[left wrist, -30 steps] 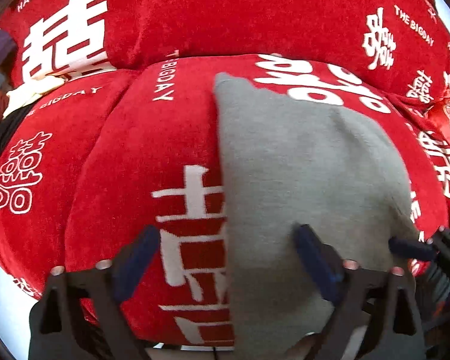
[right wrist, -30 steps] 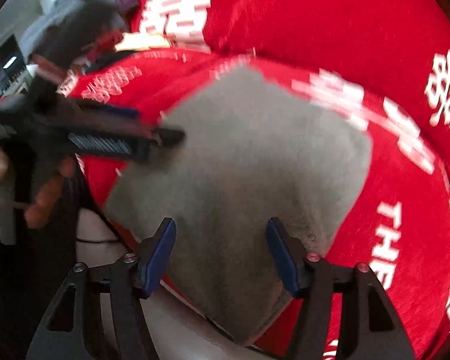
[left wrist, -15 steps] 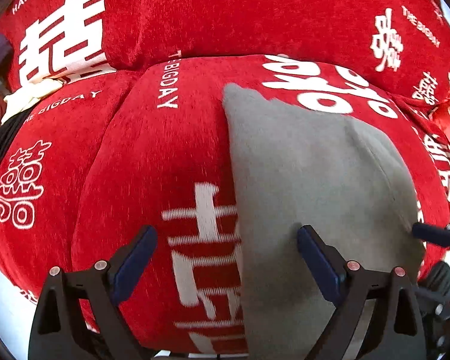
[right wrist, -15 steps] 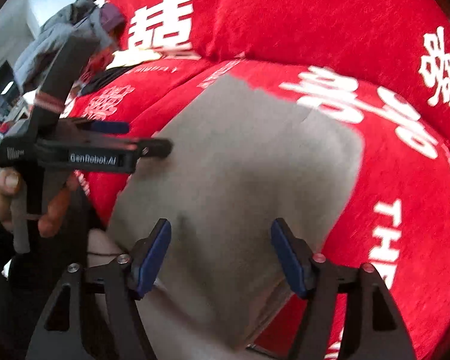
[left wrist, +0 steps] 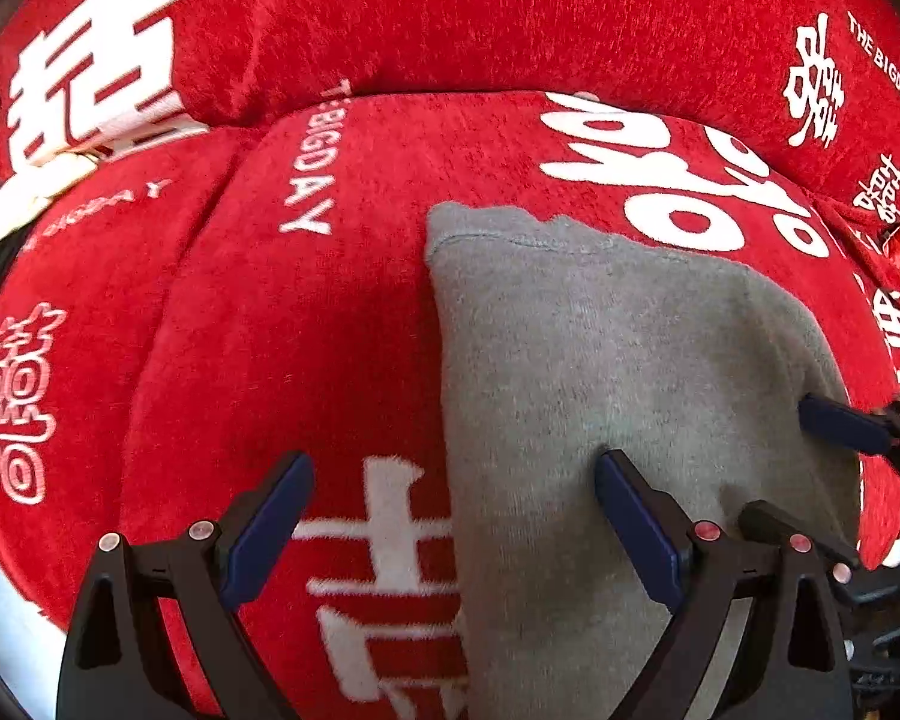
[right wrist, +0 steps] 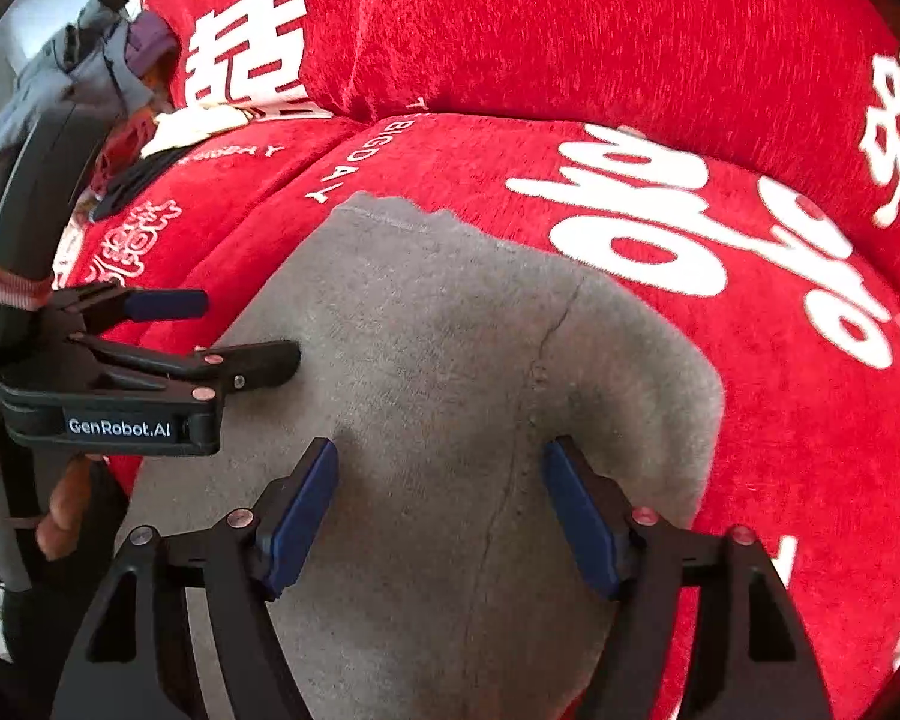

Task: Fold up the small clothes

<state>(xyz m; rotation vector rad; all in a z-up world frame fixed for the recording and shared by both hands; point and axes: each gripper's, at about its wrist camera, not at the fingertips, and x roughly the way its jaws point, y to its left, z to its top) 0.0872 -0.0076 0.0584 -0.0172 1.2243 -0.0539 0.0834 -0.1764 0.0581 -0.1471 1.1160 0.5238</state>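
A grey garment lies spread flat on a red sofa cover printed with white characters, its near end hanging over the front edge of the seat. The right gripper hovers above the cloth near that front edge, jaws apart and clamping nothing. The left gripper straddles the garment's left edge, jaws wide and empty. A hand holds the left tool's handle.

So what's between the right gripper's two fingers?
Only the grey cloth under the open right gripper, unpinched; the right wrist view shows it.
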